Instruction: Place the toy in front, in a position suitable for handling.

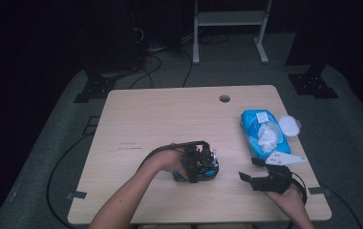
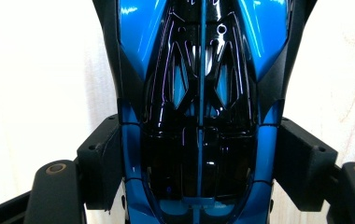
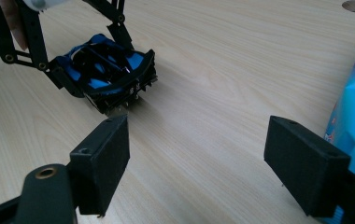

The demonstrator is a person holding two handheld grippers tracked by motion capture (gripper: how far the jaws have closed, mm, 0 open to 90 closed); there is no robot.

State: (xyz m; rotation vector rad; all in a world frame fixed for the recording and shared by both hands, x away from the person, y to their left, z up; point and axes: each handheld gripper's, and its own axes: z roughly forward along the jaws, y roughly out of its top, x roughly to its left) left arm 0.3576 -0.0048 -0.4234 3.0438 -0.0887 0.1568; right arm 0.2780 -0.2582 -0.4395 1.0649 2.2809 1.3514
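Observation:
A glossy blue and black toy car (image 2: pixel 199 93) lies lengthwise between the jaws of my left gripper (image 2: pixel 202 163). Both black pads (image 2: pixel 102 161) press on its sides. In the high view the left gripper (image 1: pixel 199 163) sits over the car (image 1: pixel 211 172) near the front middle of the table, tilted downward. The right gripper view has the car (image 3: pixel 105 77) low on the wood, held by the other gripper's black linkage. My right gripper (image 1: pixel 250 169) rests to the car's right, pointing towards it. Its jaws (image 3: pixel 196 163) stand wide apart with bare table between them.
A blue pack of wet wipes (image 1: pixel 264 133) lies at the table's right with a white tissue pulled up and its white lid (image 1: pixel 289 125) flipped open. The light wooden table (image 1: pixel 160 119) has a round cable hole (image 1: pixel 224 98) near its far edge. Stands and cables sit on the floor behind.

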